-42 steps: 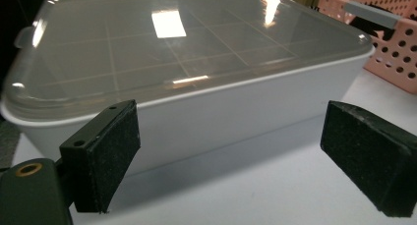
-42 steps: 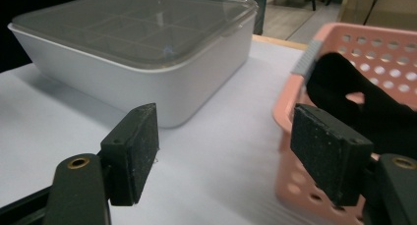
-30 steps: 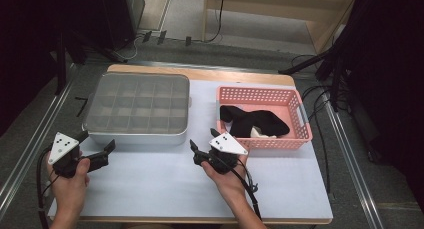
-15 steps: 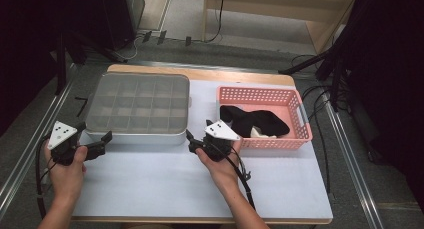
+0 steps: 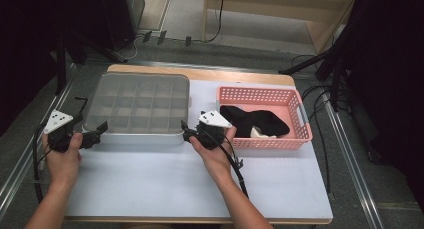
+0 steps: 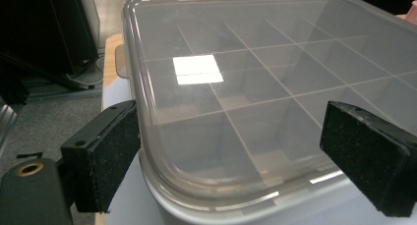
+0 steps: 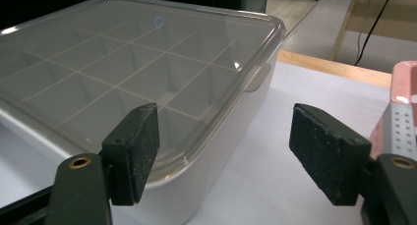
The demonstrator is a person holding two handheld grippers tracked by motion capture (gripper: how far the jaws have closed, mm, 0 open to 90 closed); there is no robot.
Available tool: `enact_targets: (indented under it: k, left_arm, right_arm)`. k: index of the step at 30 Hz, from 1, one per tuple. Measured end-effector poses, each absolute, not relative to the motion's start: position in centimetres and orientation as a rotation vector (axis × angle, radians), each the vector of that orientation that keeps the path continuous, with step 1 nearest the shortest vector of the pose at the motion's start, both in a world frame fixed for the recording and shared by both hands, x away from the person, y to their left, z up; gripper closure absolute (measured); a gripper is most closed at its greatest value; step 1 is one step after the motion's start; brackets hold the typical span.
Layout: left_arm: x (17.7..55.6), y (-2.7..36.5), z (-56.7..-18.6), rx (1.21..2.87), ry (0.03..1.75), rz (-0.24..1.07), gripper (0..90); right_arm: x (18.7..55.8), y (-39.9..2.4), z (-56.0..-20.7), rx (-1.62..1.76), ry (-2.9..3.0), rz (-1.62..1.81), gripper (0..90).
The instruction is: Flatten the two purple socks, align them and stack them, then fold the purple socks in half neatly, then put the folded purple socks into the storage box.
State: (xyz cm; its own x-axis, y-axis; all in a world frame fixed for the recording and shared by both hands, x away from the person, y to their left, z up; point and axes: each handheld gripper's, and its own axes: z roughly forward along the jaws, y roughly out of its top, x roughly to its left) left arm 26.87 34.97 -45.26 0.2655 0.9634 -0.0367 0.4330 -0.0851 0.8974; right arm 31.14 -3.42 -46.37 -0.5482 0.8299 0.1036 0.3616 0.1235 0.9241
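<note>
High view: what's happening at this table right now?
A person holds a gripper in each hand at the near corners of the lidded compartment box. The left gripper and right gripper both have open jaws, at the box's edge but not clamping it. The lid is on. Beside it, a pink basket holds dark cloth, untouched.

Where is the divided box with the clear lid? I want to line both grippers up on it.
In the high view the divided box sits at the table's rear left, left of the pink basket.

Pink basket (image 5: 300, 120) with black cloth (image 5: 255, 120) on the white table (image 5: 165, 184).
</note>
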Motion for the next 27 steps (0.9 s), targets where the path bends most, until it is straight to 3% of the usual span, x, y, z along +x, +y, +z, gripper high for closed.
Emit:
enact_targets:
  k: [27]
  left_arm:
    - [30.7,35.9,-45.3,1.691,1.313,0.726,8.8]
  right_arm:
    - [34.4,-1.6,-46.6,1.239,1.97,1.442,30.7]
